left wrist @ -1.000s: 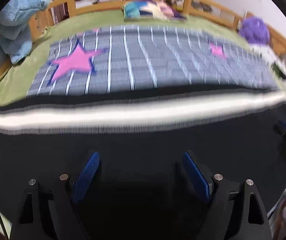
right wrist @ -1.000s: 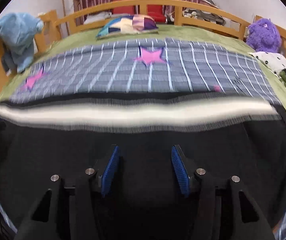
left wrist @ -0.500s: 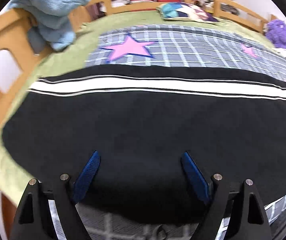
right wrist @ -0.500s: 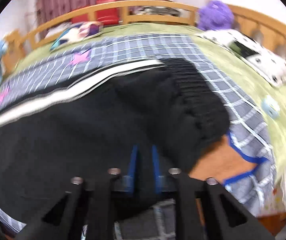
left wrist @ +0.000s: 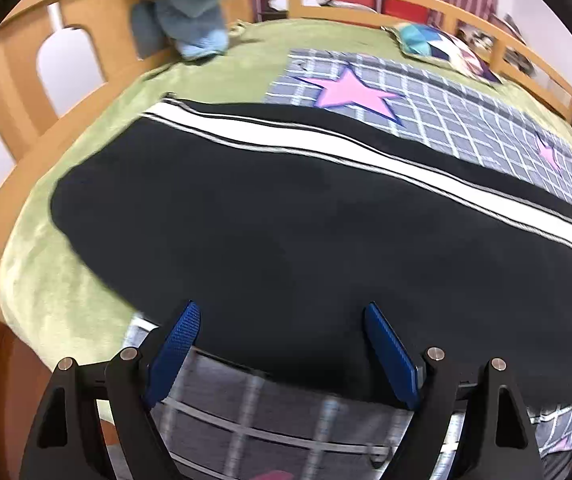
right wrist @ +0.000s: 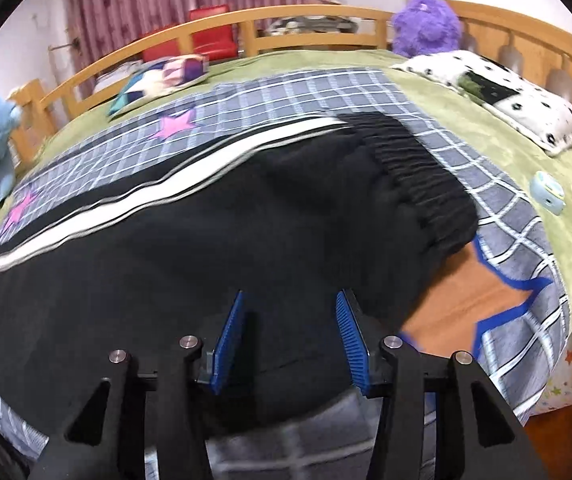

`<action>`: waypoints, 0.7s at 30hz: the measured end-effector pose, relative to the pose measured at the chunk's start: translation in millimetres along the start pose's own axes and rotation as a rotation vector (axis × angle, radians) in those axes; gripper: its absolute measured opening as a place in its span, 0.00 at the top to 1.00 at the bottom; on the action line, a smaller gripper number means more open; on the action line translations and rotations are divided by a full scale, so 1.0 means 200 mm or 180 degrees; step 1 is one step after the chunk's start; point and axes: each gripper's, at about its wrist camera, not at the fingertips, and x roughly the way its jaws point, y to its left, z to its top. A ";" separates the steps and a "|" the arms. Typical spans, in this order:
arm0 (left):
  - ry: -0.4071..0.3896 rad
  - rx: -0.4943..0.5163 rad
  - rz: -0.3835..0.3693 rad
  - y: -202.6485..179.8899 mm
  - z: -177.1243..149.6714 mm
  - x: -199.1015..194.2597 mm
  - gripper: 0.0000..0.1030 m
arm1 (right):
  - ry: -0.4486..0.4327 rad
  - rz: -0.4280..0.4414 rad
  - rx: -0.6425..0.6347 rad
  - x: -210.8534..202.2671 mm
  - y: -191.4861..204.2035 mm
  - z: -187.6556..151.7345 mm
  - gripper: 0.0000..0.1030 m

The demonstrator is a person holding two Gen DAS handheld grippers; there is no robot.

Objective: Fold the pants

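Note:
Black pants (left wrist: 305, 216) with a white side stripe lie flat across the bed, folded lengthwise. In the left wrist view the leg end lies at the left. My left gripper (left wrist: 282, 320) is open and empty above the pants' near edge. In the right wrist view the pants (right wrist: 166, 264) end at the ribbed waistband (right wrist: 421, 176) on the right. My right gripper (right wrist: 289, 308) is open and empty, hovering over the near edge close to the waistband.
A grey checked blanket with pink stars (left wrist: 425, 108) covers the green bedspread (left wrist: 66, 280). A wooden rail (left wrist: 18, 92) runs round the bed. A blue plush (left wrist: 198, 4), a purple plush (right wrist: 425, 24), a patchwork cushion (right wrist: 162, 80), a dotted pillow (right wrist: 497, 96) and a small blue object (right wrist: 547, 192) lie around.
My left gripper has swung left toward the leg end and stayed open. My right gripper moved right toward the waistband, shut half a second ago, and is open now.

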 end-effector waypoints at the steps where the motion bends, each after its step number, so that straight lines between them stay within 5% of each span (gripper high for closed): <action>1: -0.0052 -0.0028 0.0082 0.05 0.01 0.00 0.18 | -0.0030 -0.0099 -0.0134 -0.03 0.06 -0.01 0.50; 12: 0.0028 -0.0599 0.0162 0.64 0.13 0.24 0.18 | -0.0116 0.0129 -0.0173 -0.20 0.41 -0.03 0.49; 21: -0.0072 -0.1046 -0.0168 0.88 0.14 0.22 0.20 | 0.0032 0.0268 -0.0097 -0.17 0.70 -0.05 0.49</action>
